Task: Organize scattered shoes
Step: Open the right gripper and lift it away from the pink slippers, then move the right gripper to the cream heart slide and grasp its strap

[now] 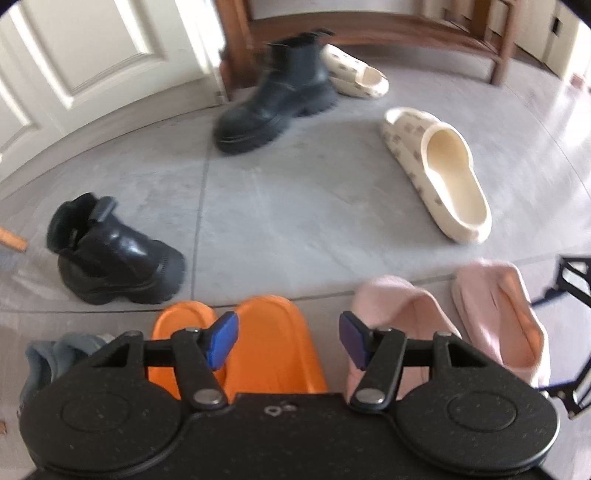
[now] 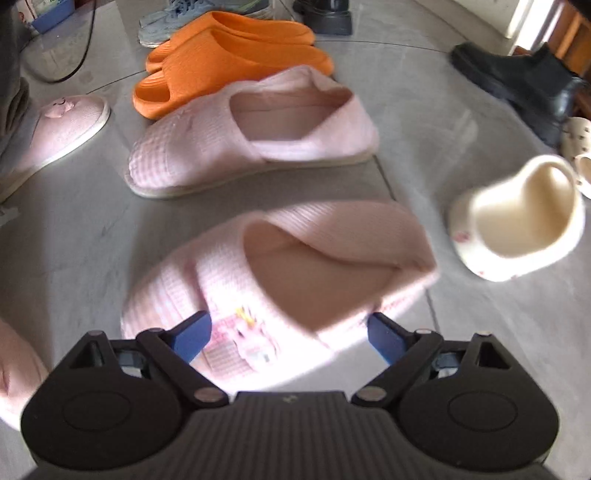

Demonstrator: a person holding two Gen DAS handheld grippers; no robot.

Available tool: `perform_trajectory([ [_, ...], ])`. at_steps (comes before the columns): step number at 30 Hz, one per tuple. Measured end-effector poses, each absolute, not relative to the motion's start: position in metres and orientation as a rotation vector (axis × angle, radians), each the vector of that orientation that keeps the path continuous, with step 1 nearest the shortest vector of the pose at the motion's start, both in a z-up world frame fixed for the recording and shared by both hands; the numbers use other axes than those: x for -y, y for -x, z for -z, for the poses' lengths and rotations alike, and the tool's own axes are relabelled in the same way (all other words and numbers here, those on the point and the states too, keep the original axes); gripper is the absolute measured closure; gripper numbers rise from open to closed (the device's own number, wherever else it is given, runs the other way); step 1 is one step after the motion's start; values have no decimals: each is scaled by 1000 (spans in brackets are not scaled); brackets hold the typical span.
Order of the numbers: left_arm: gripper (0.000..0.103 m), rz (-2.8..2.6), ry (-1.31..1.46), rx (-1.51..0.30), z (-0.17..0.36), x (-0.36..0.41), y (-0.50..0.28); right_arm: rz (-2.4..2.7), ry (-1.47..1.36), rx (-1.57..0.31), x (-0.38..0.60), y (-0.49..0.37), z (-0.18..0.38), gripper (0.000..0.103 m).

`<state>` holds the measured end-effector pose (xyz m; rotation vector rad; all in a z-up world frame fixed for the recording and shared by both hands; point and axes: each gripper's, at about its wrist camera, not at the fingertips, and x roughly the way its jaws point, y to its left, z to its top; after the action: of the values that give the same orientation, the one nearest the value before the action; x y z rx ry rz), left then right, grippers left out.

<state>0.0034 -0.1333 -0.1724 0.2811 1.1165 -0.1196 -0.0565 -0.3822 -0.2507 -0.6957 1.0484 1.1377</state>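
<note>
In the right wrist view my right gripper [image 2: 288,336] stands wide open over a pink waffle slipper [image 2: 280,273] lying on the grey tile floor, its pads apart from the slipper's sides. A matching pink slipper [image 2: 251,136] lies just beyond, then two orange slides [image 2: 236,62]. In the left wrist view my left gripper [image 1: 288,339] is open and empty above the orange slides [image 1: 273,343], with the pink slippers [image 1: 498,314] to its right. Two black boots [image 1: 110,254] [image 1: 277,96] and two cream slippers [image 1: 439,170] [image 1: 358,74] lie scattered farther out.
A grey sneaker [image 1: 48,358] sits left of the orange slides. A white door [image 1: 92,55] and a wooden bench frame [image 1: 498,48] bound the far side. Another pink slipper with a bow [image 2: 62,125], a dark cable [image 2: 85,44] and a blue bin [image 2: 51,14] lie at the left.
</note>
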Motion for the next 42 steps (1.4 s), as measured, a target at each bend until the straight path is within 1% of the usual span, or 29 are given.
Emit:
perform_trajectory([
  [10, 42, 86, -274, -1143, 173, 113, 1, -1218, 666, -997, 335, 37, 252, 8],
  [16, 42, 96, -281, -1134, 170, 111, 1, -1192, 678, -997, 334, 39, 250, 8],
  [19, 42, 107, -295, -1107, 168, 116, 1, -1088, 655, -992, 343, 41, 225, 9],
  [23, 41, 80, -336, -1092, 169, 133, 2, -946, 512, -925, 342, 47, 181, 7],
  [25, 41, 81, -341, -1090, 168, 137, 3, -791, 475, -919, 331, 53, 165, 7],
  [32, 41, 136, -281, -1061, 159, 147, -13, -433, 337, -917, 333, 50, 140, 7],
  [35, 41, 156, -267, -1034, 154, 151, -22, -251, 212, -892, 352, 37, 132, 6],
  [37, 41, 167, -267, -1015, 151, 152, -27, -149, 107, -838, 369, 30, 125, 6],
  [42, 41, 178, -255, -986, 149, 149, -37, -46, 58, -766, 374, 4, 116, 6],
])
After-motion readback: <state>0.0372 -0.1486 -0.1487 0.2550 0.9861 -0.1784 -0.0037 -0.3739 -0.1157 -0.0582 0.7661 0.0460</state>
